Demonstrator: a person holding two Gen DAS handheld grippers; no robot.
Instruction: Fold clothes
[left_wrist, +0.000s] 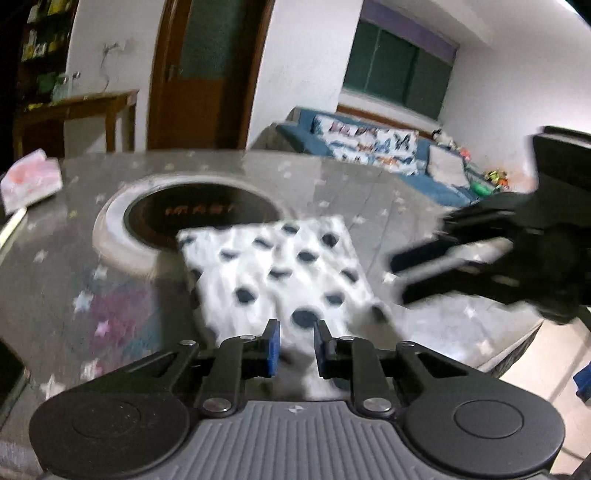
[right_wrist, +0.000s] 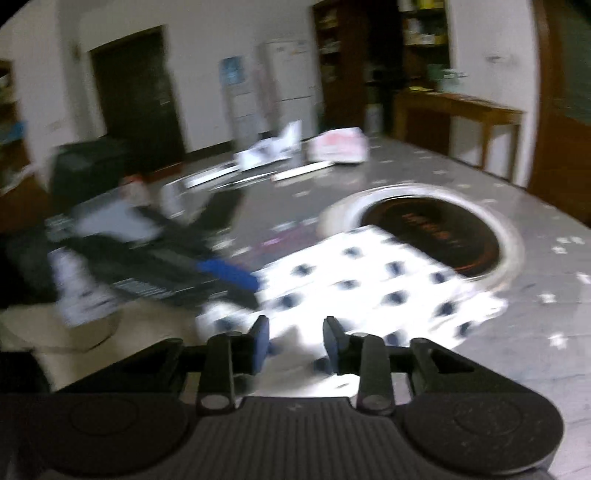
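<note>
A white garment with dark dots (left_wrist: 284, 273) lies folded into a rough square on the grey table, partly over a round hob. It also shows in the right wrist view (right_wrist: 369, 280). My left gripper (left_wrist: 296, 347) hovers over its near edge, jaws apart, with nothing between them. My right gripper (right_wrist: 295, 345) is over the garment's near edge too, jaws apart and empty. The right gripper shows blurred in the left wrist view (left_wrist: 491, 258), right of the garment. The left gripper appears blurred in the right wrist view (right_wrist: 166, 258), left of the garment.
A round dark hob with a pale ring (left_wrist: 199, 218) is set into the table (left_wrist: 74, 236) behind the garment. A pink-and-white packet (left_wrist: 31, 177) lies at the far left. Papers and boxes (right_wrist: 280, 151) lie at the table's far end. A blue sofa (left_wrist: 388, 155) stands beyond the table.
</note>
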